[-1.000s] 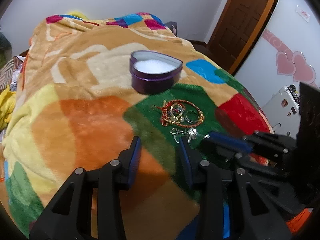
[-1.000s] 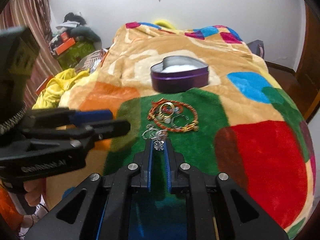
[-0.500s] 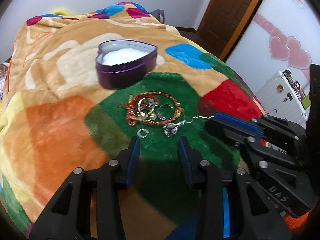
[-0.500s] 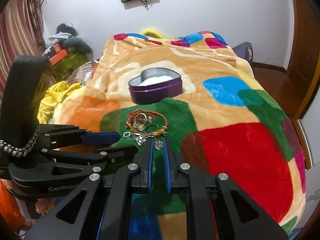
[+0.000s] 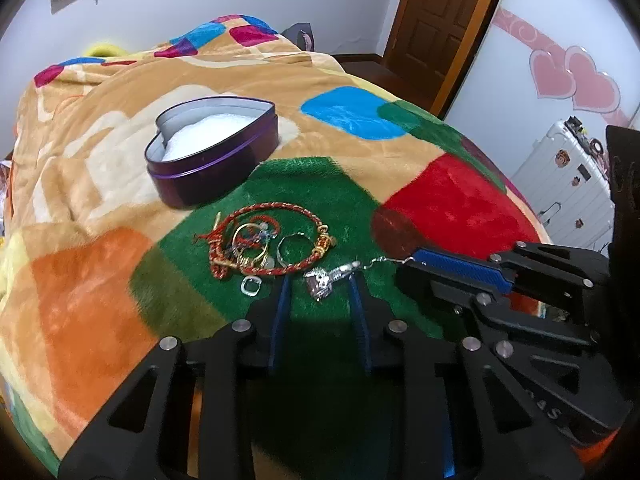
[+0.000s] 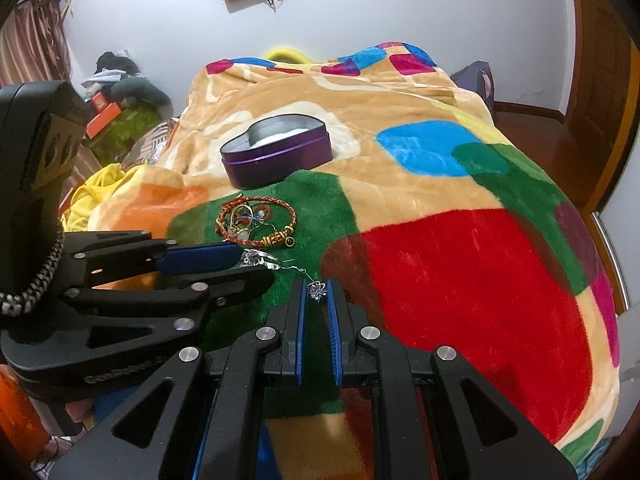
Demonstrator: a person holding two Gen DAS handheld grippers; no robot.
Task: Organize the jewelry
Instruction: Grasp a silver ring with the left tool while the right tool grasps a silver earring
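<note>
The right tool [image 6: 317, 292] is pinching a silver earring [image 6: 317, 290] between narrowly parted pads, its hook wire trailing left toward the left tool [image 5: 320, 280]. That tool is hanging open, straddling a second silver charm [image 5: 320, 282] on the bed's green patch [image 5: 320, 196]. Just beyond, the bracelets and rings [image 5: 266, 242] are lying heaped. Farther back, the open heart tin [image 5: 212, 152] is waiting, straight ahead of both tools.
</note>
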